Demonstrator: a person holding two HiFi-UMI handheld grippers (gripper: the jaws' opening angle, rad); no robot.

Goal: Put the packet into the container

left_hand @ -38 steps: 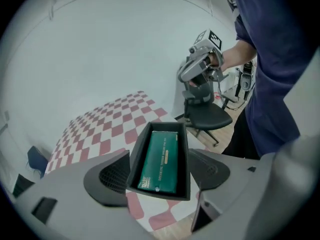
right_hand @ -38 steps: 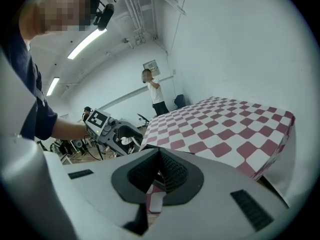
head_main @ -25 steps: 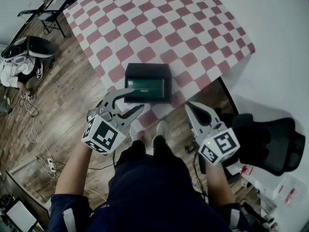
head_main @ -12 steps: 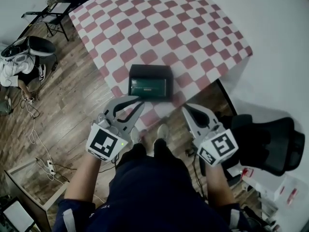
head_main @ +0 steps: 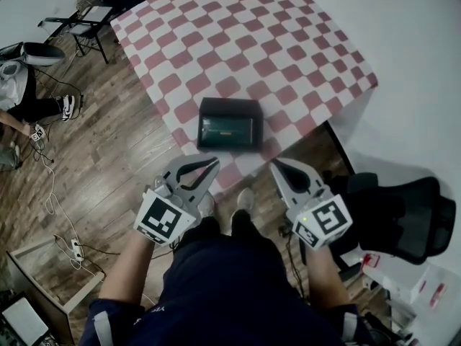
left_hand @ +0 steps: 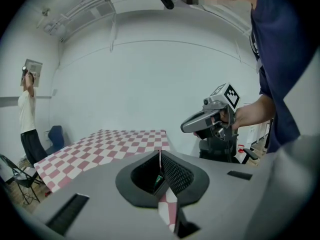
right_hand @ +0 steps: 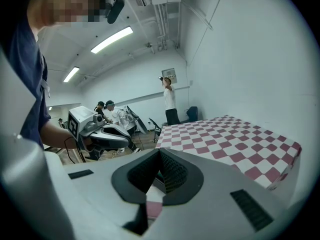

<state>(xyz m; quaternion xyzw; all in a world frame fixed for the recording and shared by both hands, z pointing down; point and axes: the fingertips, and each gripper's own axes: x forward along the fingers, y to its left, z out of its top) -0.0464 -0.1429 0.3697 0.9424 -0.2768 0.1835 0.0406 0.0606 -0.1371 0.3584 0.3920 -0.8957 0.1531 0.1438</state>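
Observation:
A black container sits near the front edge of the red-and-white checkered table. A green packet lies inside it. My left gripper hangs below the table's edge, just short of the container, with its jaws shut and nothing between them. In the left gripper view the left gripper shows its pads meeting. My right gripper is level with it to the right, off the table's corner. The right gripper is also shut and empty.
A black office chair stands close on the right. Wood floor with cables and a folding chair lies to the left. A person stands by the far wall, and others sit at the back.
The left jaws have gone from open to shut, with nothing in them. The left gripper has drawn back a little from the container. The right gripper has hardly moved.

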